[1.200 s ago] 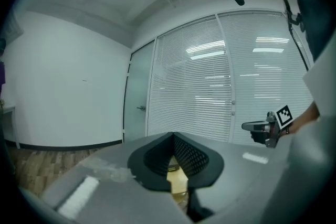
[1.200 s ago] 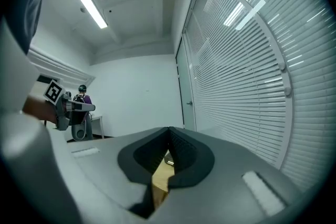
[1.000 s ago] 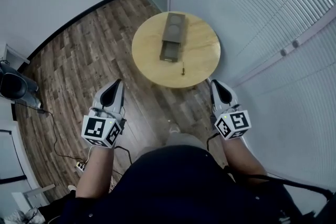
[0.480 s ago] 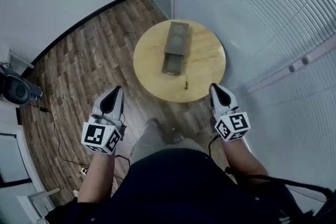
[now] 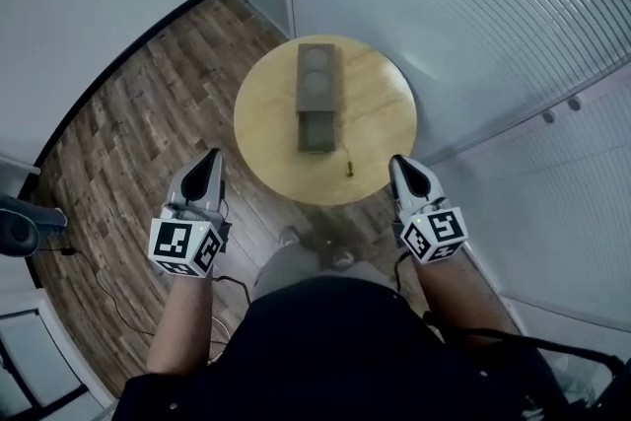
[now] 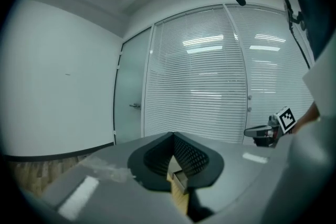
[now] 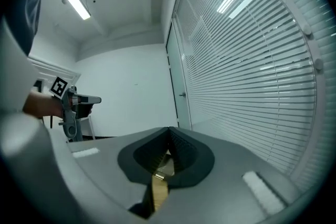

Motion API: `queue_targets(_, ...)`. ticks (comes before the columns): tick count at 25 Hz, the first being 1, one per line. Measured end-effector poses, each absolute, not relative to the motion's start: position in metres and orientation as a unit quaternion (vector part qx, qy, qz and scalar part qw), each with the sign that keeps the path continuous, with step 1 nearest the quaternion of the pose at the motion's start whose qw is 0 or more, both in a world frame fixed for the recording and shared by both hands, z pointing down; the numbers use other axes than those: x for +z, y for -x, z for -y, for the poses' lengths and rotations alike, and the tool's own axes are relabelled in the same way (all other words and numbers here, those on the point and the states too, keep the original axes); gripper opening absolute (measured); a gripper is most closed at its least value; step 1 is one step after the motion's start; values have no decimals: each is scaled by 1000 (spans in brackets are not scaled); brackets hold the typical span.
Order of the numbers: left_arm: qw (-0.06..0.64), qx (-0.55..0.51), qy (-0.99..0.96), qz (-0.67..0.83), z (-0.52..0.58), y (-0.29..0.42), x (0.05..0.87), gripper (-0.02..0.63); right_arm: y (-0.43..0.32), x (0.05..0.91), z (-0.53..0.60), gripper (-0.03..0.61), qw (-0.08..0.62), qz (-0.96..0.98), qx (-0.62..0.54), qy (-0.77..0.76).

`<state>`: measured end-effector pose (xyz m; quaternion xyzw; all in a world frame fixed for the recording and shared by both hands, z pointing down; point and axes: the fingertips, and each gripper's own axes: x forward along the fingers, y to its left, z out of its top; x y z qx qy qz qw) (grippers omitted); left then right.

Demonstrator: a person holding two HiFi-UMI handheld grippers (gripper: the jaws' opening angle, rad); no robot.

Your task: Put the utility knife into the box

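Left tool (image 5: pixel 212 156), right tool (image 5: pixel 397 161) nearer table (image 5: pixel 261 113)

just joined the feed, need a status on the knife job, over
Left claw and right claw shut, empty. Utility knife lies on the table near its front edge, outside the box. Nothing between claws and knife.

The utility knife (image 5: pixel 347 164), small, slim and dark, lies flat near the edge of the round table (image 5: pixel 385 108), at about 5 o'clock on its top. The box (image 5: pixel 317 79), long and grey-brown, lies along the table's middle, at 11 o'clock from the knife and apart from it, with its drawer (image 5: pixel 316 133) slid out toward 6 o'clock
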<state>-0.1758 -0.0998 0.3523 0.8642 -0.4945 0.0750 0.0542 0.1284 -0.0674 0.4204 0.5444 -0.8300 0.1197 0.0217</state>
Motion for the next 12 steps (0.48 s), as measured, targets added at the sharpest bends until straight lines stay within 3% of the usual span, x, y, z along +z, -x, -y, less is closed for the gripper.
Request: queue_targets(12,63,87,-902,419,183,192,373,3,-80,433,96,6,50,793,132,-593)
